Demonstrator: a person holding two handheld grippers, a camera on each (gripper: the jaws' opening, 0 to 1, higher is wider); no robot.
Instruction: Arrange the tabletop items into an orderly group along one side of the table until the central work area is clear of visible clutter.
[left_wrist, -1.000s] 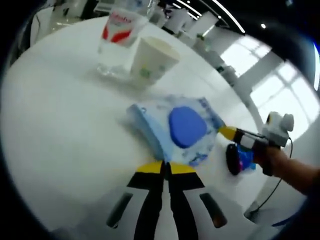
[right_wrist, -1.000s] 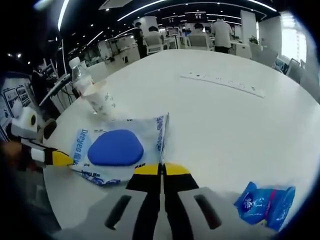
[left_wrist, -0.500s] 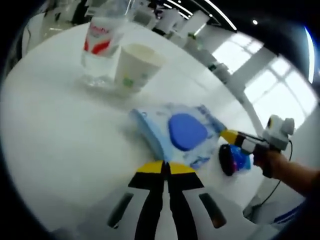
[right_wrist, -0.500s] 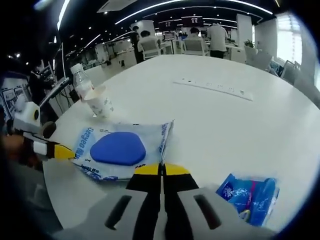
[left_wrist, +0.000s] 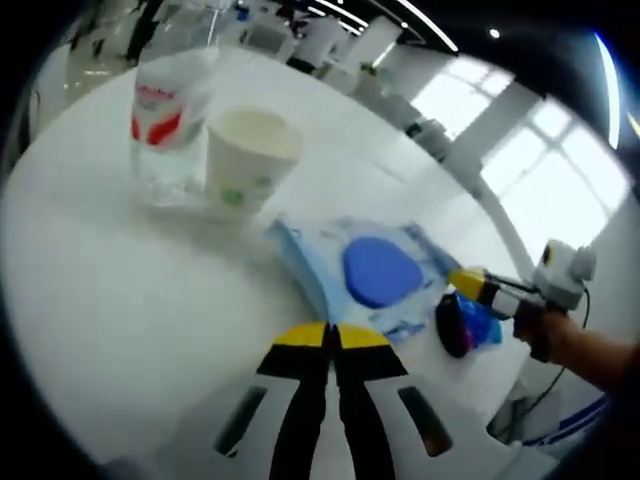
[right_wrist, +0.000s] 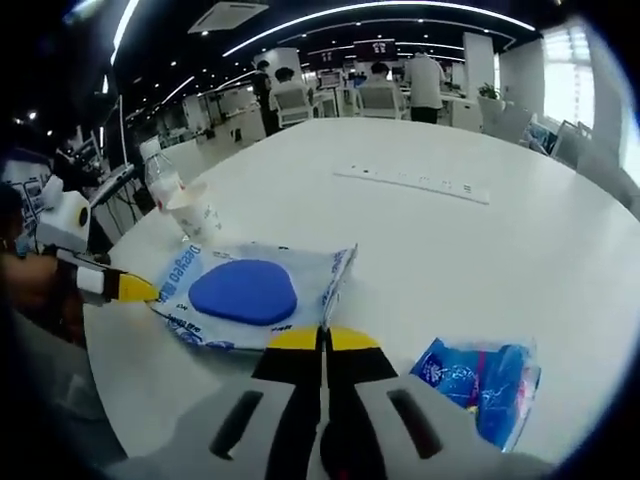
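Left claw (left_wrist: 331, 338) sits low over the white bench (left_wrist: 110, 290), its yellow-tipped jaws pressed together with nothing between them. Just ahead of its tips lies the wet-wipes pack (left_wrist: 365, 275), pale blue wrapper with a dark blue lid on top, flat on the bench. Beyond that pack and off to the left stand a paper cup (left_wrist: 248, 155) and a clear water bottle (left_wrist: 165, 120) with a red and white label, side by side and touching or nearly so.

Coming in from the right in the left gripper view, the right claw (left_wrist: 468, 285) points its yellow tip at the far edge of the pack; whether it touches the wrapper I cannot tell. Just beneath it lies a small blue tissue packet (left_wrist: 470, 322).

From the right gripper view, the right claw's own jaws are closed flat against each other, empty. The pack lies just ahead and left of them, the tissue packet close by on the right. A white power strip (right_wrist: 412, 183) lies well ahead on the bench.
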